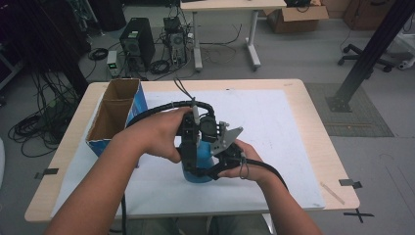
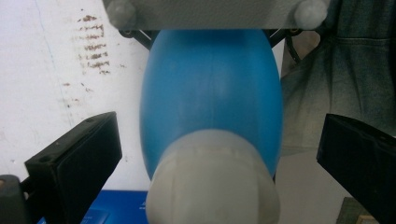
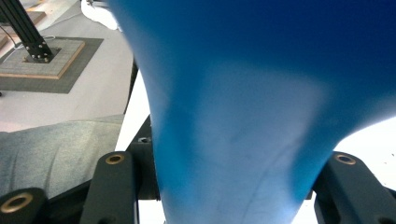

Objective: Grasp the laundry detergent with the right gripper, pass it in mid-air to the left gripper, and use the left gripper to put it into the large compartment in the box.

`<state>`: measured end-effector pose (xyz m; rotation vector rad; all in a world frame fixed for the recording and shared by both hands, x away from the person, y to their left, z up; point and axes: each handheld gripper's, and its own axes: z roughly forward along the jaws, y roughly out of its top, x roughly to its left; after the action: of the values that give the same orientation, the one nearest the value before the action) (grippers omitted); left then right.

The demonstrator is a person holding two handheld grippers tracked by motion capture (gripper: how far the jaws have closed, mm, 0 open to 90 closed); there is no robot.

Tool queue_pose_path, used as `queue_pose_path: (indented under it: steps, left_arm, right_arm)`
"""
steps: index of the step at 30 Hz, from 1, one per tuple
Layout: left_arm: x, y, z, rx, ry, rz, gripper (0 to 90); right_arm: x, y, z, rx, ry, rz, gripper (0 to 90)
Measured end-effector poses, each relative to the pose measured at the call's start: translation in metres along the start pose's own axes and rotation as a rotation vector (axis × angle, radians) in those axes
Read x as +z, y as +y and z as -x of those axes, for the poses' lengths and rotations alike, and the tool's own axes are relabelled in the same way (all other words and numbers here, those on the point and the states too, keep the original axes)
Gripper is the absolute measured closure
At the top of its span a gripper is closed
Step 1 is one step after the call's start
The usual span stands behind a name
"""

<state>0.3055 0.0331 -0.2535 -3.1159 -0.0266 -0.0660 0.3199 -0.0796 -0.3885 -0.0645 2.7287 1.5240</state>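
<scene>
Right claw [image 3: 224, 196] nearest us: jaws snug against blue bottle [image 1: 195, 169], gripping lower body, near tabletop [image 1: 293, 147] front edge. Left claw [image 2: 210, 149] above: jaws spread wide either side of white cap [image 2: 212, 182], no contact. We judge cap-grasp next: centre jaws, close evenly, hold bottle steady. Cardboard box [image 1: 115, 115] beyond.

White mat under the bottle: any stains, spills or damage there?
Yes. The left gripper view shows rows of brownish smudges on the white mat, left of the blue bottle. They look dry; no pooled liquid shows.
</scene>
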Motion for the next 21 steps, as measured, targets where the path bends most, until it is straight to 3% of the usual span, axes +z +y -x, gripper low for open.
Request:
queue_pose_path:
  steps: [21]
  left_arm:
    - [0.0056,-0.0014,-0.0004,0.001,0.013,0.001,7.4]
  right_arm:
    - [-0.0005,0.0069,-0.0010,0.008,0.006,0.003,45.0]
